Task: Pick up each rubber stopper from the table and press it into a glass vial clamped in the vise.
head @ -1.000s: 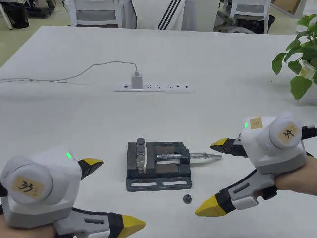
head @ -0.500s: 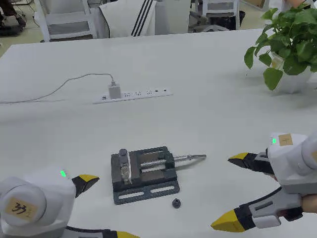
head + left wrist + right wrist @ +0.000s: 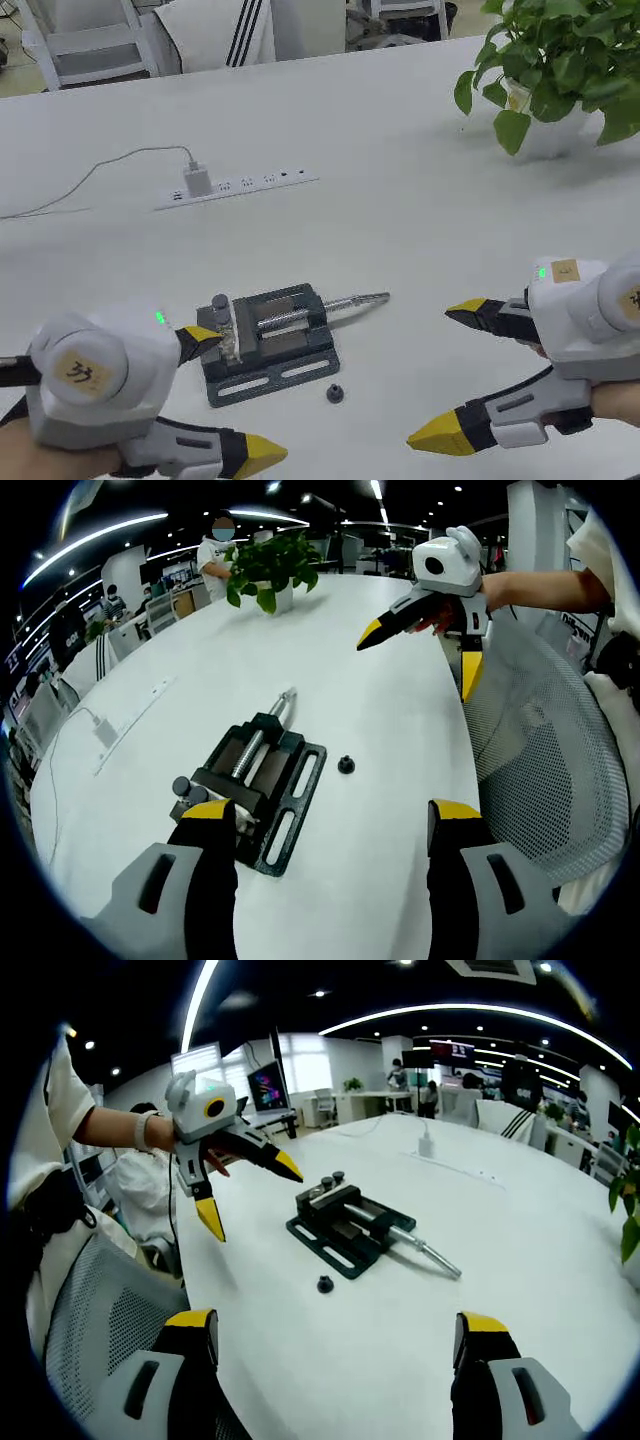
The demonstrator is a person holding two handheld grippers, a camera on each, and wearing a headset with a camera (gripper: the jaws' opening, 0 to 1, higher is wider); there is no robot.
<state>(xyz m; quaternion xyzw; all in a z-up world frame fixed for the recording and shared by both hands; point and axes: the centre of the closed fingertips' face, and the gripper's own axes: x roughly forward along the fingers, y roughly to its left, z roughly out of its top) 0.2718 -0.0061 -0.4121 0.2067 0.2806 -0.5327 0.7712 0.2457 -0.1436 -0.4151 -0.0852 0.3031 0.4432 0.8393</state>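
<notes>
A dark vise (image 3: 268,342) sits on the white table (image 3: 400,220) and clamps two glass vials (image 3: 224,318) at its left end, each capped by a dark stopper. One loose black rubber stopper (image 3: 335,393) lies just in front of the vise. My left gripper (image 3: 235,393) is open and empty, its upper fingertip close to the vials' end of the vise. In its own view the vise (image 3: 255,775) and stopper (image 3: 346,764) lie ahead. My right gripper (image 3: 443,375) is open and empty, right of the stopper. Its view shows the vise (image 3: 345,1220), stopper (image 3: 325,1283) and left gripper (image 3: 252,1201).
The vise's screw handle (image 3: 355,300) sticks out to the right. A white power strip (image 3: 240,185) with a charger (image 3: 197,181) and cable lies further back. A potted plant (image 3: 550,70) stands at the far right. A mesh chair (image 3: 540,770) is by the table's near edge.
The head camera has swung, shifting the scene left. My left gripper has come closer to the vise's vial end. My right gripper has drawn away to the right. Both stay open.
</notes>
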